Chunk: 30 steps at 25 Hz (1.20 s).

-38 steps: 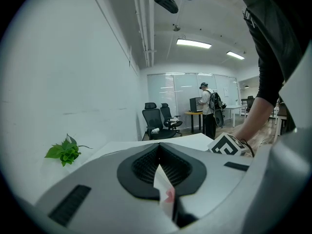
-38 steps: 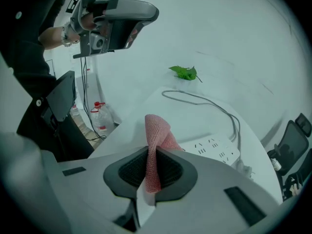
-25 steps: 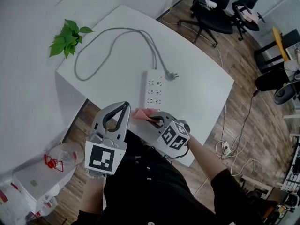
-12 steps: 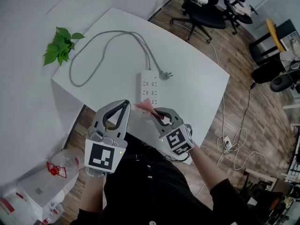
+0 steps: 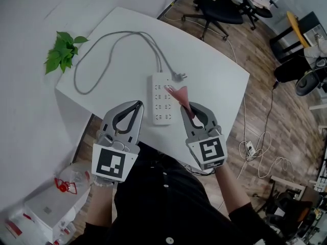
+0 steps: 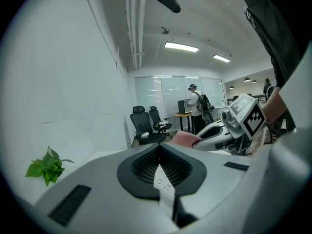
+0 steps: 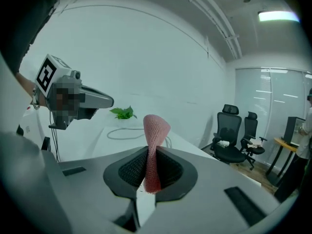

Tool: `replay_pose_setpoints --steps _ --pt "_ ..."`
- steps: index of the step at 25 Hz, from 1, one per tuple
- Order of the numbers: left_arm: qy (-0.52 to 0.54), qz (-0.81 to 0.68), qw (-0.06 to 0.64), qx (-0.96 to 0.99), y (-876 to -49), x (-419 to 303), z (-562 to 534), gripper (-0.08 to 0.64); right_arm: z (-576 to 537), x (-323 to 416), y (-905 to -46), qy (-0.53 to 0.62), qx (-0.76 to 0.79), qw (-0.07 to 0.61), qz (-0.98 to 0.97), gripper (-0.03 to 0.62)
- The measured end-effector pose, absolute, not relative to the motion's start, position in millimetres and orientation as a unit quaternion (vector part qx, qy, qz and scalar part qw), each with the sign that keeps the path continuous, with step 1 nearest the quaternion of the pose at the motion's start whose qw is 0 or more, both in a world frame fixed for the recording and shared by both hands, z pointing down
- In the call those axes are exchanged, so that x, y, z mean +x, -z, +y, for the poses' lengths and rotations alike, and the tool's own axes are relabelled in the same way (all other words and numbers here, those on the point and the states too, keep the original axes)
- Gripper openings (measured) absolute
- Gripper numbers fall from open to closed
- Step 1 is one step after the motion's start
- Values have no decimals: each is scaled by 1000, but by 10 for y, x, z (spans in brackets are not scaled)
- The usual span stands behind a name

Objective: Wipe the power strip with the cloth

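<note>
The right gripper (image 5: 190, 108) pinches the pink cloth (image 5: 180, 92) at the right edge of the power strip (image 5: 161, 98), which runs lengthwise away; the left gripper (image 5: 137, 105) is closed and empty.

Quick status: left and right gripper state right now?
left gripper: closed, nothing between its jaws.
right gripper: closed on the pink cloth.
</note>
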<state>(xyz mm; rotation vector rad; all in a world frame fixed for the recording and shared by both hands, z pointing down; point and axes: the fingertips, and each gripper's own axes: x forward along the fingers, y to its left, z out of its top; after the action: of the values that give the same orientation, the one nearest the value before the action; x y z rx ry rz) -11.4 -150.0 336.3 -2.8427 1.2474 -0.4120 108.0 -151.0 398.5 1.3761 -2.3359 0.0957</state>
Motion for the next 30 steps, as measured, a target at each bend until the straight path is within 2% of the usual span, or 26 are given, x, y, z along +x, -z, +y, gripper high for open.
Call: replay_pose_setpoints --steps 11,30 --pt "130 383 21 -914 -3274 -52 -1528 12 -1499 1135 -3487 -11 526 179 -831 57" --pt "126 389 21 -912 -3267 -135 -1613 12 -1578 1085 -3468 -10 534 180 -826 57"
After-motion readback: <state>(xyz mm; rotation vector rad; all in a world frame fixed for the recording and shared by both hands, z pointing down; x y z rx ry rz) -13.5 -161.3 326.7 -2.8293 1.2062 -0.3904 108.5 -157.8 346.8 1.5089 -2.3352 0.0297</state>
